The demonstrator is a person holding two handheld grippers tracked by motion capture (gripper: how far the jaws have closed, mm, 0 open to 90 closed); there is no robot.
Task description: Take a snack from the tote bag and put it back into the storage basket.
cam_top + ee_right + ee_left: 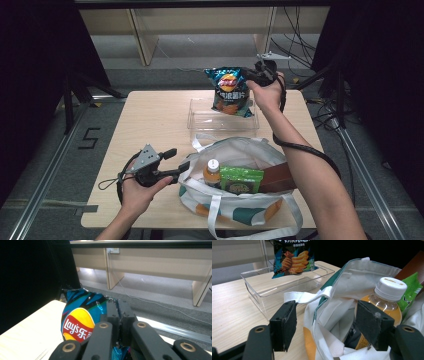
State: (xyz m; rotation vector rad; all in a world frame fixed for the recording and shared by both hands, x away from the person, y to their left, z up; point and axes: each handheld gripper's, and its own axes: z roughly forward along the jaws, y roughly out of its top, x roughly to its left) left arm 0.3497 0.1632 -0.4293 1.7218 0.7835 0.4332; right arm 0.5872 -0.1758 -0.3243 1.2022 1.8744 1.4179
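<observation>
Hanging chip bag (pixel 231 91) over clear bin (pixel 200 121) rim | right gripper (pixel 256 76) pinching (top edge)

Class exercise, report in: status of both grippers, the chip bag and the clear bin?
Right gripper shut on chip bag, hanging over clear bin. Left gripper open around tote bag rim. Nothing in the way.

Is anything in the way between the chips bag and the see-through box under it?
Nothing visible. The blue crinkly chips bag hangs from the right hand-held gripper, its bottom already at the open top of the clear plastic box.
</observation>
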